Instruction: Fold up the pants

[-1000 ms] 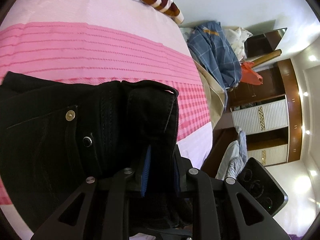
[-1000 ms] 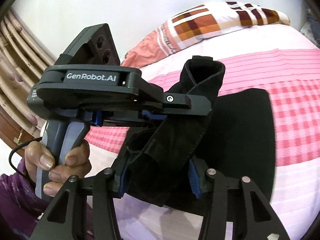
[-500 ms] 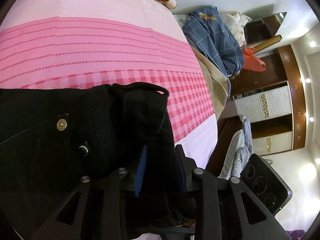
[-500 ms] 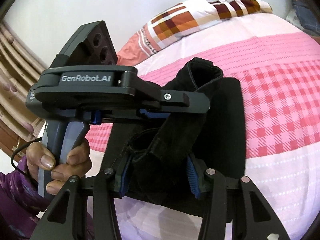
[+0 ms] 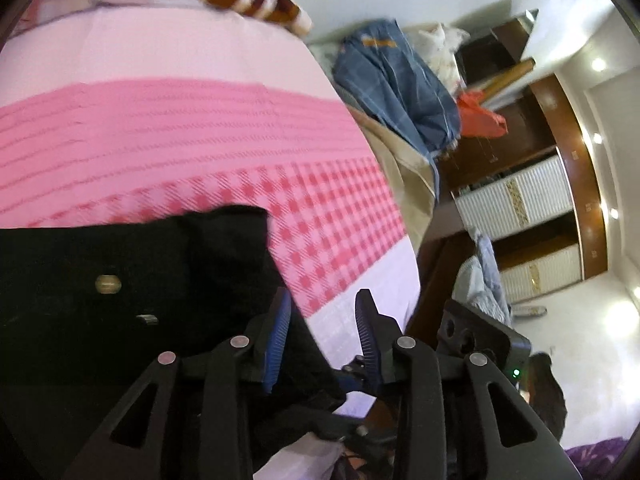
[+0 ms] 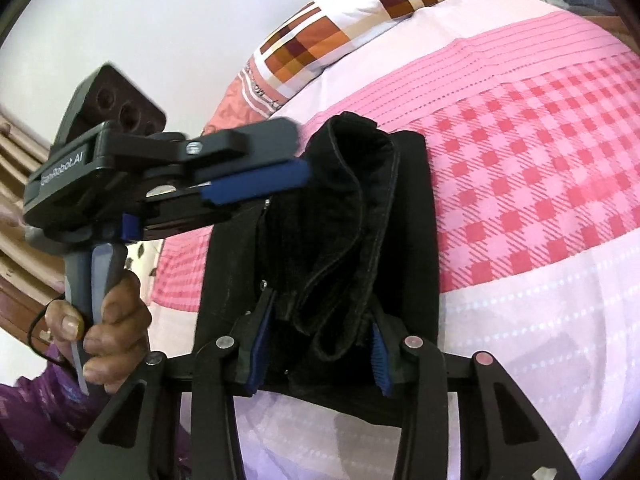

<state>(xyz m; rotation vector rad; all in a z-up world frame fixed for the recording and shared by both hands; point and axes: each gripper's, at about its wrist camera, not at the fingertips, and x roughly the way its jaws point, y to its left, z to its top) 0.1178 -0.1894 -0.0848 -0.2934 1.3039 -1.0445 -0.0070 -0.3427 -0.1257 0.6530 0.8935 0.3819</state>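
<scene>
The black pants (image 5: 100, 300) lie on the pink bedsheet (image 5: 160, 140), their metal button (image 5: 107, 283) facing up. My left gripper (image 5: 324, 296) hovers just right of their edge. Its jaws are opening, and only sheet shows between the blue pads (image 5: 276, 336). In the right wrist view, a bunched fold of the pants (image 6: 340, 240) sits between the pads of my right gripper (image 6: 320, 320). Its jaws are closing on the fold. The left gripper (image 6: 300, 152), held by a hand (image 6: 108, 312), sits by the top of that fold.
A checked pillow (image 6: 360, 12) lies at the head of the bed. Blue clothes (image 5: 400, 92) are piled beyond the bed's right edge, before a wooden wardrobe (image 5: 560, 184). Pink and white sheet (image 6: 540, 200) stretches right of the pants.
The left gripper has let go of the waistband and pulled away to the right. The right gripper has brought its fold lower over the bed and tightened a little.
</scene>
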